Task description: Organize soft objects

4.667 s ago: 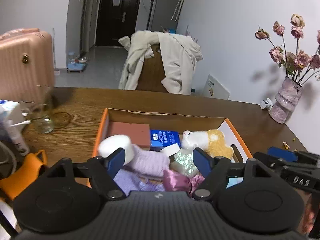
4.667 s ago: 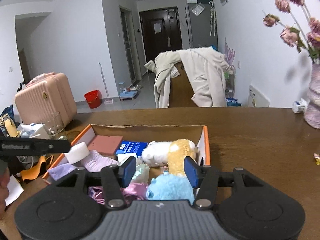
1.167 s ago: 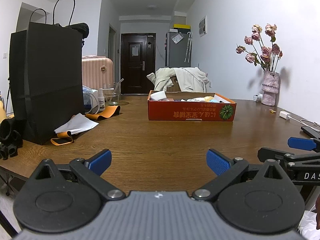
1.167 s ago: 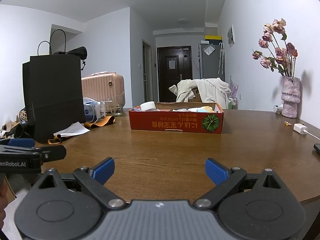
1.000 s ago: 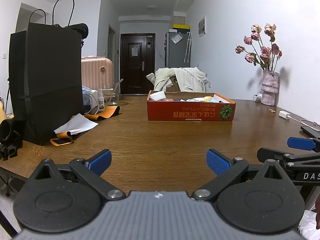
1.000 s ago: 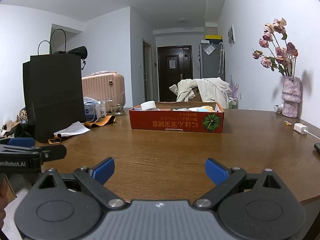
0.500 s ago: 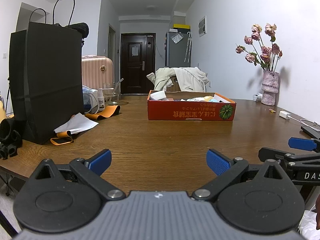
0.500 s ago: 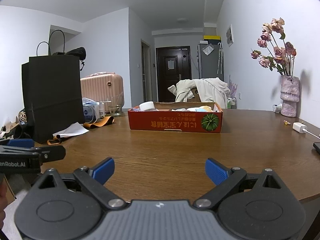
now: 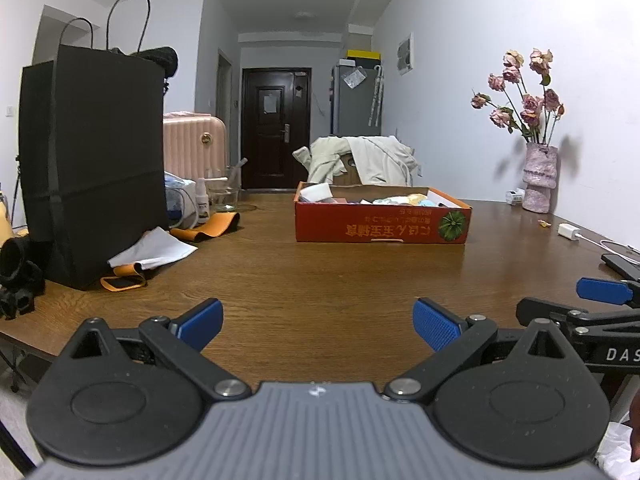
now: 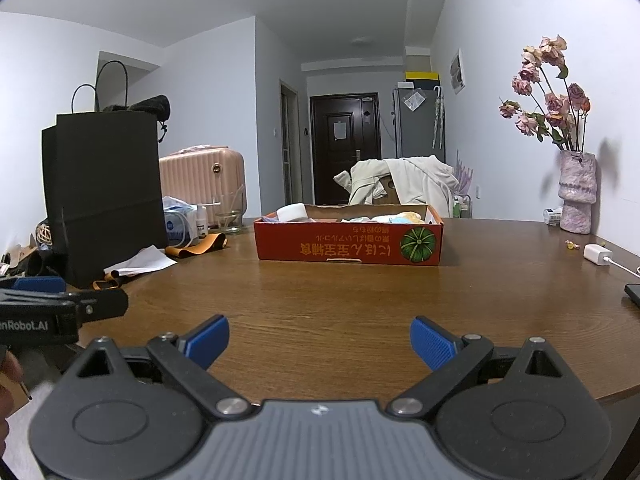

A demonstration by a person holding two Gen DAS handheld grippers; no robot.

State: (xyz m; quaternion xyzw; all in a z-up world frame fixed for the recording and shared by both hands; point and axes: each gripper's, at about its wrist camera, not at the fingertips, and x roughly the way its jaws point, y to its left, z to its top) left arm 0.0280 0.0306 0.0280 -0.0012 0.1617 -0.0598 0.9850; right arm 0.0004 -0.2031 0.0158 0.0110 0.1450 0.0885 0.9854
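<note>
Soft objects: mostly hidden behind wall of red cardboard box, far across wooden worktop; only pale, yellow and blue tops visible, shapes unclear. Left gripper and right gripper: ribbed blue fingers spread wide, holding nothing, at near edge.
</note>
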